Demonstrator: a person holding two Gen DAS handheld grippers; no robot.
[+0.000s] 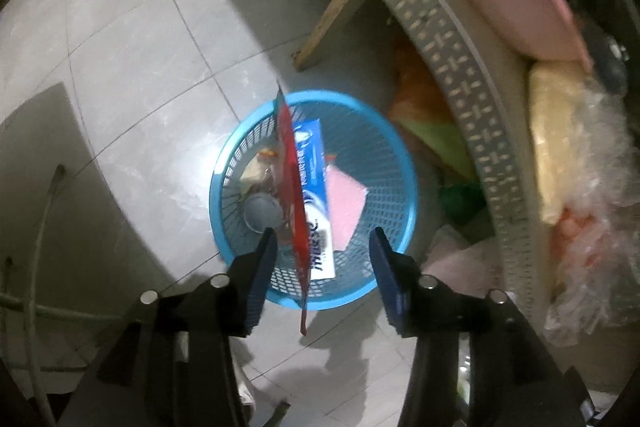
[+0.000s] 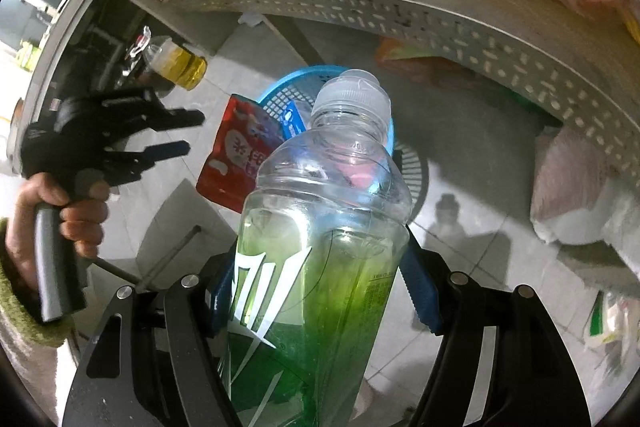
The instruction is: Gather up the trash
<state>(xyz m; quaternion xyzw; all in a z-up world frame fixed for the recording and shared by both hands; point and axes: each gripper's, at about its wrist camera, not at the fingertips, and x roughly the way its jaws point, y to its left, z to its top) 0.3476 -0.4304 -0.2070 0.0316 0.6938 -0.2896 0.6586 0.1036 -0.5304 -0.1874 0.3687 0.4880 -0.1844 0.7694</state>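
Your left gripper [image 1: 322, 243] is spread wide above the round blue plastic mesh basket [image 1: 376, 163] on the tiled floor; the flat red foil snack packet [image 1: 294, 195] hangs edge-on between its fingers, touching neither. Your right gripper [image 2: 320, 279] is clamped on the clear plastic bottle with a green label [image 2: 320, 247], cap toward the basket.

Left gripper [image 1: 323, 247] spread — red wrapper [image 1: 295, 195] edge-on above blue basket [image 1: 394, 163].
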